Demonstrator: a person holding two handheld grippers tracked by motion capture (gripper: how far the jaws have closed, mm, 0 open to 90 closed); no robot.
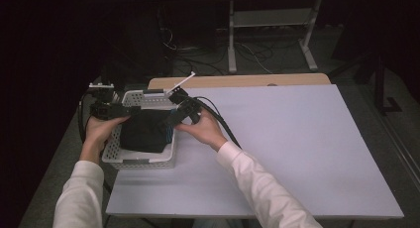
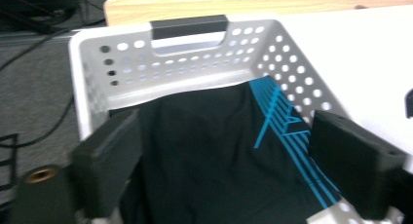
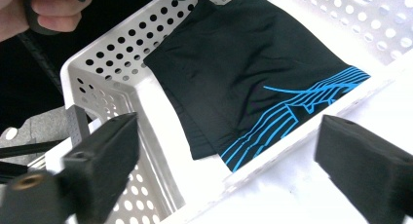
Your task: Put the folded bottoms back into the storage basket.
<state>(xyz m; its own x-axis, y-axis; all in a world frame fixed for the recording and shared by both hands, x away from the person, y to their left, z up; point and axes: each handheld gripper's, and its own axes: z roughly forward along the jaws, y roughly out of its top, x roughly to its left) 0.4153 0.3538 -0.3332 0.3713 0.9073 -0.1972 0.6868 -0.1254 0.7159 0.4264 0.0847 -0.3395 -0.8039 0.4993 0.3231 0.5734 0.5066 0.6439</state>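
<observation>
Black garment [image 3: 243, 83], blue line print, folded in white basket [image 2: 195, 63]; both grippers' jaws wide apart, empty.

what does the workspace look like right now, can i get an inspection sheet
Surface: white board lying on a wooden table, bare apart from the basket.
Job's things: white perforated basket at the board's left edge; folded black garment with blue line print lies inside it.
Clutter: nothing seen.
Grippers: left gripper open, jaws over the garment; right gripper open, jaws spanning the basket's wall.
Cables: one black cable trails from the right gripper, another from the left; more lie on the floor behind the table.
Surroundings: dark room, white metal stand beyond the table.
</observation>
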